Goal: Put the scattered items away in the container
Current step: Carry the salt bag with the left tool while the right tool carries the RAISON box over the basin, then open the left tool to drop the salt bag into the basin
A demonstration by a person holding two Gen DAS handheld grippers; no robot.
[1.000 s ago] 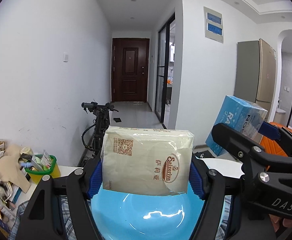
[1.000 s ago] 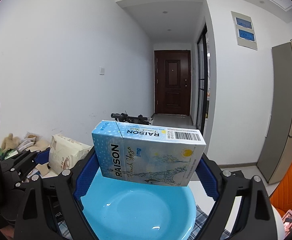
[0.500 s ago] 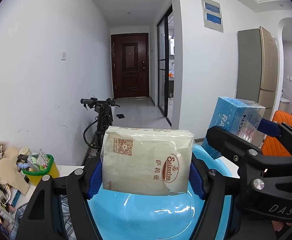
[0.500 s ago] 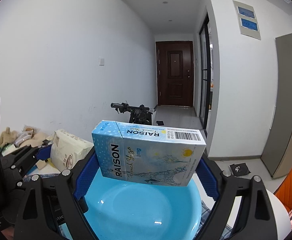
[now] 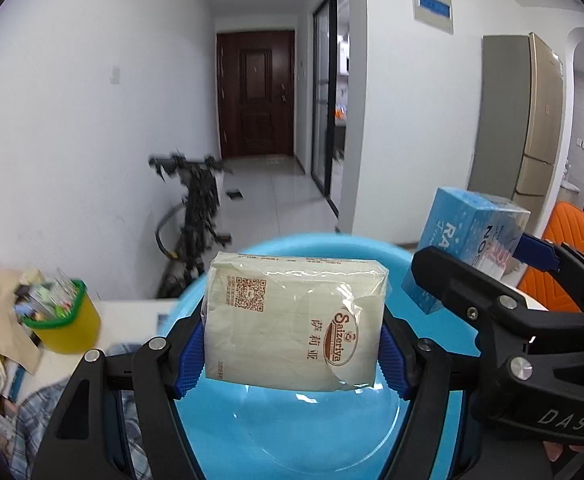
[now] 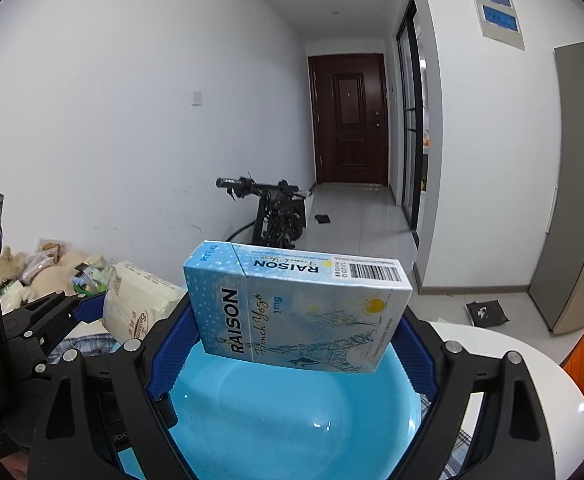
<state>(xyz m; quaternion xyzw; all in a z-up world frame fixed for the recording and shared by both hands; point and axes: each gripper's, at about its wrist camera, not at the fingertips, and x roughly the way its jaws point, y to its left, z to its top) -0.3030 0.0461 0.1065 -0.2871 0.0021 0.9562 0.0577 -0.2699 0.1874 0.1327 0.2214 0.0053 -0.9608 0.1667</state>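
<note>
Both jaws clamped: tissue pack (image 5: 296,320), blue box (image 6: 296,312).

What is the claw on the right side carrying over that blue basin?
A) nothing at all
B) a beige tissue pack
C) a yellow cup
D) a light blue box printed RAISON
D: in the right wrist view the right gripper has its blue pads pressed on the RAISON box above the blue basin; the beige pack sits in the other gripper.
</note>
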